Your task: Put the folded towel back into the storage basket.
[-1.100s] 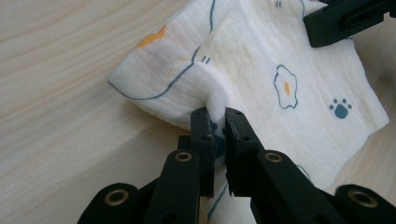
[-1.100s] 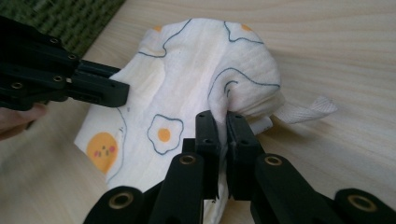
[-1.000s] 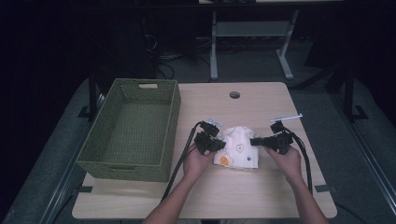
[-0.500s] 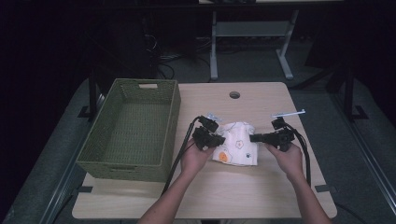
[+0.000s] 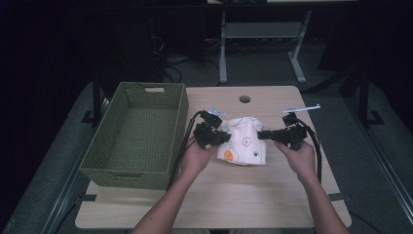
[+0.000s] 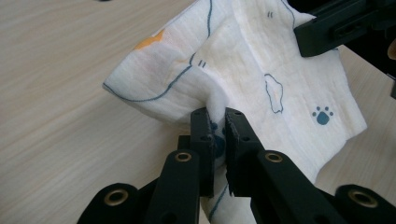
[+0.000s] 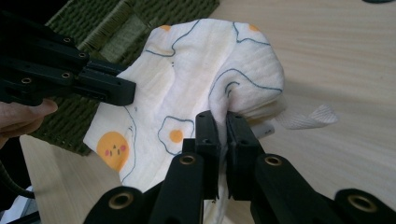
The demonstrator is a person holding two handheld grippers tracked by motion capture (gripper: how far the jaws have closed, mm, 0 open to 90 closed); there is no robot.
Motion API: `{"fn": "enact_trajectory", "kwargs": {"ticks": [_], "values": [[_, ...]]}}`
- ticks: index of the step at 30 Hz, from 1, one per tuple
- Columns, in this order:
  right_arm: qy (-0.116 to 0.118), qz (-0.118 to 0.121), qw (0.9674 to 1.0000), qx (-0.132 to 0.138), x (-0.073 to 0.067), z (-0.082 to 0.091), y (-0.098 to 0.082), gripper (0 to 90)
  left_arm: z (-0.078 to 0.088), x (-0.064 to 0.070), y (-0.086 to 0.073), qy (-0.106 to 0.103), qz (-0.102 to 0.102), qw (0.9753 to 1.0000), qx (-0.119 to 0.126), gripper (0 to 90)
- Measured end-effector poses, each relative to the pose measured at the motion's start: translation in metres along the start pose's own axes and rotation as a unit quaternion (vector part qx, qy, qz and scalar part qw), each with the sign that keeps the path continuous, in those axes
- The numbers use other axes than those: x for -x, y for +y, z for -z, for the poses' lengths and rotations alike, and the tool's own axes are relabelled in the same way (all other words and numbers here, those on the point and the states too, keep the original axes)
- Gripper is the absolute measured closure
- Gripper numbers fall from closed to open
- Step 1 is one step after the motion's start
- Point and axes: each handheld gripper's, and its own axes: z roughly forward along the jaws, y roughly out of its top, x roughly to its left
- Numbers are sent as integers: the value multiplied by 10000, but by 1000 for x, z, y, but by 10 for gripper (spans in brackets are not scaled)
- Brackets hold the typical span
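White cloth [image 5: 245, 141] lies on the table [image 5: 214, 195], beside the green basket [image 5: 136, 136]. Left gripper [image 6: 216, 122] and right gripper [image 7: 223, 125] each pinch one edge of it.

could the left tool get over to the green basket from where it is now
Probably yes. The left tool sits just beside the green basket, with bare table between them and the basket's top open. But it is shut on the white cloth, which the right tool also pinches, so the cloth would come along.

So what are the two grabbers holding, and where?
Both hold the white printed cloth: the left gripper pinches a bunched fold at one side, the right gripper a fold at the opposite side.
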Motion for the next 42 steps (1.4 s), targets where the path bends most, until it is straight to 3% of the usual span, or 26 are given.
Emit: {"fn": "enact_trajectory", "kwargs": {"ticks": [15,24,26,30,42], "values": [[185,25,9997,174,-18,0,21,850,40,-7,16,147,-163,9997,82,839],[245,109,9993,245,-29,-4,32,850,58,-13,18,195,-206,9995,134,838],[265,105,9993,239,-34,-7,36,850,65,-18,18,80,-155,9997,182,838],[309,148,9991,251,-39,-10,40,850,72,-22,18,110,-163,9996,189,838],[355,335,9986,198,-66,-22,62,850,101,-37,17,144,-154,9995,243,838]]}}
